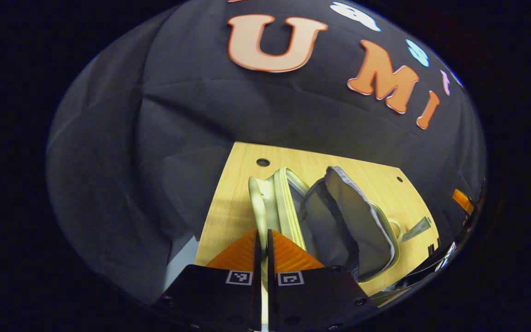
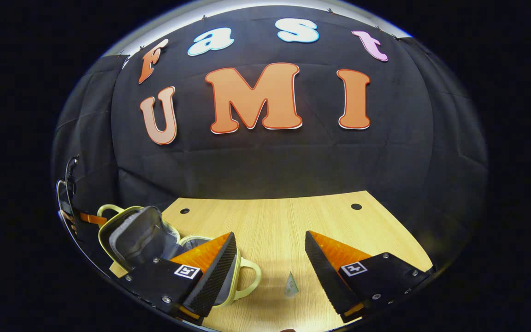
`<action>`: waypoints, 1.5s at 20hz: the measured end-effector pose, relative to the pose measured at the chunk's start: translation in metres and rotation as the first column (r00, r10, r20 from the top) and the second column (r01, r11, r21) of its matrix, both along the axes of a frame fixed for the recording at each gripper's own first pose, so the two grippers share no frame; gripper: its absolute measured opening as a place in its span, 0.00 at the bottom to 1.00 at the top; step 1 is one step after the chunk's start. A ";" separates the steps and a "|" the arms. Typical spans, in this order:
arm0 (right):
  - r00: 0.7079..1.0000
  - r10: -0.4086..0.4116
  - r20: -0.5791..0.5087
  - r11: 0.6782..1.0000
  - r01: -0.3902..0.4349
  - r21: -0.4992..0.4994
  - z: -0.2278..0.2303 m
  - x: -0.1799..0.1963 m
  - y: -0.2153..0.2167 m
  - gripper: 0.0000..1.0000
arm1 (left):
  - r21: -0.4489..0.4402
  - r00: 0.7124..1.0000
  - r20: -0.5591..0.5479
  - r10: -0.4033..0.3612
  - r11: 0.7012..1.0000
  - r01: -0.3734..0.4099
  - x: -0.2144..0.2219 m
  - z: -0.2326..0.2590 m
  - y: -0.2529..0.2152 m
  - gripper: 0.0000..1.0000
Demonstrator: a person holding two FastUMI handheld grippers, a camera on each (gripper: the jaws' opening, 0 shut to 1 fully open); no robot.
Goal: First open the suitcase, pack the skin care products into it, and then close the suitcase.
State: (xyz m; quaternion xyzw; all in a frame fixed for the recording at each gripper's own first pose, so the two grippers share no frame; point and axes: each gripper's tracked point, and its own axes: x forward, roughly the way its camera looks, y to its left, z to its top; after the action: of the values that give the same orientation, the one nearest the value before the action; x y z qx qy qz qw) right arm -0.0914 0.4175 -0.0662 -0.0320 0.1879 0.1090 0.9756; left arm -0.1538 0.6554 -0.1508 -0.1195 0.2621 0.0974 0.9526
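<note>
A: Fingers of the left gripper [image 1: 264, 240] stand almost together, a thin slit between them. The pale edge of the suitcase [image 1: 321, 221] runs into that slit; whether both pads press on it cannot be told.

B: Suitcase position?

A: Directly ahead of the left gripper, on the table [image 1: 228, 203]. It is open: one half stands near upright, the grey lining sags beside it. A handle [image 1: 397, 227] shows at its far right, and a tube [image 1: 416, 228] lies just beyond that.

B: Right gripper [image 2: 270, 256]?

A: Fingers wide apart, gripping nothing. The suitcase [image 2: 136, 235] lies to its left, partly behind the left finger [image 2: 212, 267], handle [image 2: 249, 276] protruding. A small packet [image 2: 291, 285] lies on the table [image 2: 284, 221] between the fingers.
</note>
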 end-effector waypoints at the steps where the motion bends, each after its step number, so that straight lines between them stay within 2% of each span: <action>1: 1.000 0.001 0.000 1.000 -0.001 -0.009 0.000 0.000 0.002 0.95 | -0.028 1.000 -0.017 0.016 0.999 -0.016 -0.001 -0.014 0.008 0.06; 6: 1.000 -0.007 -0.023 0.999 0.006 -0.035 -0.006 0.001 0.003 0.95 | -0.115 0.993 -0.112 0.047 0.992 -0.060 -0.004 -0.085 0.037 0.05; 11: 0.999 -0.032 -0.041 0.999 0.031 -0.039 -0.012 0.001 -0.003 0.95 | -0.138 0.978 -0.192 0.081 0.984 -0.109 0.003 -0.132 0.051 0.06; 14: 0.998 -0.047 -0.040 0.997 0.045 -0.055 -0.013 0.000 -0.012 0.95 | -0.108 0.970 -0.214 0.112 0.985 -0.137 0.007 -0.145 0.056 0.06; 16: 0.998 -0.056 -0.043 0.997 0.054 -0.051 -0.013 -0.001 -0.017 0.95 | -0.060 0.959 -0.236 0.158 0.982 -0.177 0.007 -0.152 0.067 0.16; 17: 0.997 -0.059 -0.043 0.997 0.057 -0.048 -0.013 -0.001 -0.019 0.95 | -0.041 0.954 -0.240 0.181 0.980 -0.196 0.009 -0.152 0.072 0.16; 18: 0.997 -0.063 -0.043 0.997 0.060 -0.049 -0.013 -0.002 -0.022 0.95 | -0.026 0.953 -0.228 0.199 0.977 -0.211 0.009 -0.147 0.074 0.25; 19: 0.997 -0.066 -0.042 0.997 0.064 -0.053 -0.013 -0.001 -0.025 0.95 | -0.024 0.959 -0.201 0.201 0.977 -0.210 0.011 -0.137 0.072 0.17; 22: 0.997 -0.071 -0.036 0.996 0.068 -0.063 -0.014 -0.003 -0.034 0.95 | 0.036 0.970 -0.129 0.206 0.978 -0.203 0.017 -0.107 0.060 0.66; 25: 0.998 -0.063 -0.025 0.997 0.061 -0.056 -0.013 -0.004 -0.042 0.95 | 0.078 0.978 -0.016 0.208 0.975 -0.206 0.028 -0.057 0.035 0.96; 30: 0.998 -0.060 -0.009 0.997 0.059 -0.047 -0.014 0.000 -0.070 0.95 | 0.169 0.976 0.150 0.155 0.969 -0.180 0.043 0.029 -0.034 0.99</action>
State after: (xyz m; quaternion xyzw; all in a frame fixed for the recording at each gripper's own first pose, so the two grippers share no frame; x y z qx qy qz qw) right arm -0.0914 0.3479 -0.0801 -0.0489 0.1964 0.0757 0.9764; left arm -0.1106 0.6218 -0.1219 -0.0602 0.1758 0.1928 0.9635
